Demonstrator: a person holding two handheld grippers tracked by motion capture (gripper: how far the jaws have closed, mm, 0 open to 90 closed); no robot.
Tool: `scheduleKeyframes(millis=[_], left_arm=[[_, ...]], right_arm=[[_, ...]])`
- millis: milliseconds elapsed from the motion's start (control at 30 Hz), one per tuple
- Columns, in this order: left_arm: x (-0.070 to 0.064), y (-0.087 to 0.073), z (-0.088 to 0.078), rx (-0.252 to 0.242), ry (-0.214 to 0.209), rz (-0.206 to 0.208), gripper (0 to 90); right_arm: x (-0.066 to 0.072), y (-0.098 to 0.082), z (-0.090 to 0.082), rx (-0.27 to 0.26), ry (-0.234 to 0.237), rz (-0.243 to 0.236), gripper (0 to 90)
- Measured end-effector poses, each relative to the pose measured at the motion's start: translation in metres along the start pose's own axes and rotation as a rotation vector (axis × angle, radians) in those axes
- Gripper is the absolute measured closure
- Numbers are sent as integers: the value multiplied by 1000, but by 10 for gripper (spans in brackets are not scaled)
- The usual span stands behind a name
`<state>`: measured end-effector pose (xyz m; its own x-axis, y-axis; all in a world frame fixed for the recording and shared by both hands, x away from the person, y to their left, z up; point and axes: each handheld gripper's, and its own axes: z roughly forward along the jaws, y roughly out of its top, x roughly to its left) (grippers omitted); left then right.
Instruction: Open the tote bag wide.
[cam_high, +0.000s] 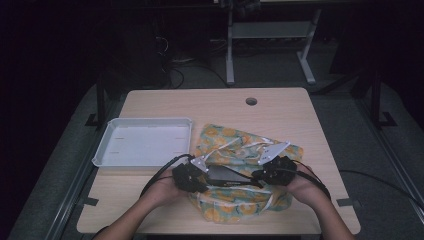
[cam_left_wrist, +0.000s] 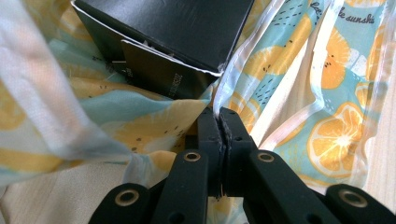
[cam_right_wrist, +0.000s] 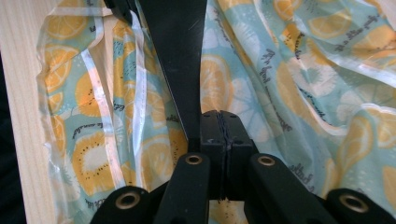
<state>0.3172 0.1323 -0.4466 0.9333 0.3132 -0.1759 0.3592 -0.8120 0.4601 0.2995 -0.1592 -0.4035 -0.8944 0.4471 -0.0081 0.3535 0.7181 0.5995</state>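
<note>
Left gripper (cam_left_wrist: 219, 122) is clamped on the fruit-print bag (cam_left_wrist: 327, 93); right gripper (cam_right_wrist: 219, 123) likewise. The black box (cam_left_wrist: 177, 32) may slide out if the thin film slips.

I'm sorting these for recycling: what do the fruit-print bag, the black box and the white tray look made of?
Bag: probably thin plastic film, glossy and part see-through; it creases and shines.
Box: likely matte black cardboard; a pale, raw edge shows on its flap.
Tray: looks like smooth white moulded plastic or foam with a raised rim; I cannot tell which.
</note>
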Motion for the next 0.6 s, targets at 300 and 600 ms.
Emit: scheduleKeyframes(millis=[300,600], left_arm=[[0,0,0,3,2,0,883],[0,1,0,5,4,6,884]], right_arm=[[-9,-5,-11,-28,-48,26,891],[-22,-15,-18,-33,-103,81,892]])
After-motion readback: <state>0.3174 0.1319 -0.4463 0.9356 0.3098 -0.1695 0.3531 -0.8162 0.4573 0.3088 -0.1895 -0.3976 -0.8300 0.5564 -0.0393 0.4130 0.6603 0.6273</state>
